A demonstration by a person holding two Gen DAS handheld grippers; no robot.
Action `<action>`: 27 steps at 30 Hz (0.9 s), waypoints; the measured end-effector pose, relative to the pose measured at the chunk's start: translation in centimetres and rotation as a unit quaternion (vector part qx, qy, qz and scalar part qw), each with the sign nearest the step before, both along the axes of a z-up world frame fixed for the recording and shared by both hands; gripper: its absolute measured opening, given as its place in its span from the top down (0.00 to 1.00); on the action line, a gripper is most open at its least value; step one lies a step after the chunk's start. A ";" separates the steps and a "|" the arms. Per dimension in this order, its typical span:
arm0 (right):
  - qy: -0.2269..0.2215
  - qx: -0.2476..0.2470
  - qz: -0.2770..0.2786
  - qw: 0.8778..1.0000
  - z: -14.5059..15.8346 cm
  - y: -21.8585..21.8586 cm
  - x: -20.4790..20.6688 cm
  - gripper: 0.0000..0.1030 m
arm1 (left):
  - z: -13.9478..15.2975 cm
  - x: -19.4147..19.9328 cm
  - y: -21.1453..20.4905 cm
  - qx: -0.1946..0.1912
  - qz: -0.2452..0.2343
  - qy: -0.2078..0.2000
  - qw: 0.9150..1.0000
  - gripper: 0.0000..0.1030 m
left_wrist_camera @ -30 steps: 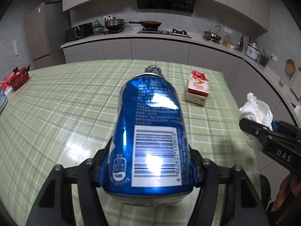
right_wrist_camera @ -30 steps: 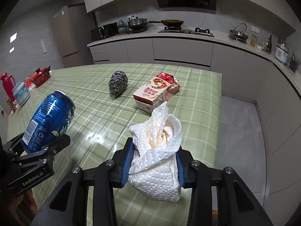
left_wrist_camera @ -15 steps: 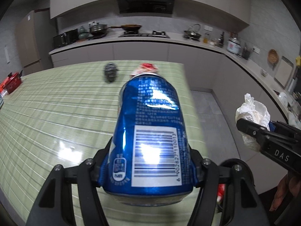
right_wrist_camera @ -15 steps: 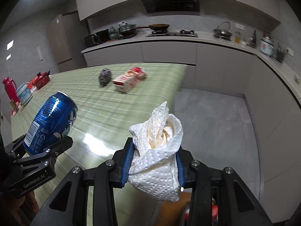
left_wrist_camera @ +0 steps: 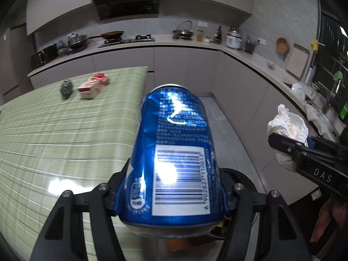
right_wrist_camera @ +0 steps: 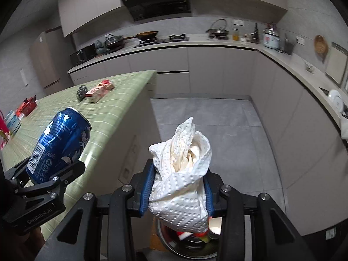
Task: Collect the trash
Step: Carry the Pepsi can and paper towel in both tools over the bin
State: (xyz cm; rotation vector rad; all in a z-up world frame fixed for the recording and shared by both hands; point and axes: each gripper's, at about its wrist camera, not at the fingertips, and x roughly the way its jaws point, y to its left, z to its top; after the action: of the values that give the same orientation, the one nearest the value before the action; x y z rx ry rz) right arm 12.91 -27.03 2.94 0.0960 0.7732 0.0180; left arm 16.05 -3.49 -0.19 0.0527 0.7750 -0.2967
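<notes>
Now left gripper point(left_wrist_camera: 171, 198) clamps blue can point(left_wrist_camera: 174, 152), barcode up, past table edge point(left_wrist_camera: 139, 108); right gripper point(right_wrist_camera: 177, 193) pinches paper wad point(right_wrist_camera: 180, 174) above bin point(right_wrist_camera: 187, 245); grey floor point(right_wrist_camera: 217, 130) open. Writing: "DAS", "GenRobot.AI".

trash bin point(right_wrist_camera: 187, 242) mostly hidden, contents unclear

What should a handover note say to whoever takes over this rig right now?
Left gripper: jaws shut on the blue can.
Right gripper: jaws shut on the crumpled paper towel, above the trash bin on the floor.
Still on the green table: red carton and steel scrubber.
Done: both items lifted.
Left: drop both in the bin, then likely fetch the carton.
</notes>
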 end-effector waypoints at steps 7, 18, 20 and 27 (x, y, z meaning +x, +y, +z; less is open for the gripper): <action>0.012 0.002 -0.019 1.000 -1.3 -3.3 -2.3 0.59 | -2.2 -1.2 -3.3 0.000 -0.019 0.020 1.000 0.36; 0.046 0.007 -0.025 0.999 -5.8 -5.4 -2.6 0.59 | -7.8 -3.4 -7.7 0.005 -0.037 0.073 0.997 0.36; 0.054 0.009 -0.024 0.998 -6.8 -5.6 -2.3 0.59 | -8.7 -3.3 -8.3 0.006 -0.038 0.082 0.996 0.36; 0.077 0.011 -0.015 0.997 -10.1 -6.1 -0.9 0.59 | -11.9 -2.6 -10.1 0.012 -0.044 0.111 0.993 0.36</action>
State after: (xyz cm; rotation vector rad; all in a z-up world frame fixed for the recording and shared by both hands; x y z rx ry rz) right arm 11.99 -33.18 -7.12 0.1321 0.9259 -0.0099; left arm 13.47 -13.57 -12.05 0.0777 0.9992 -0.3816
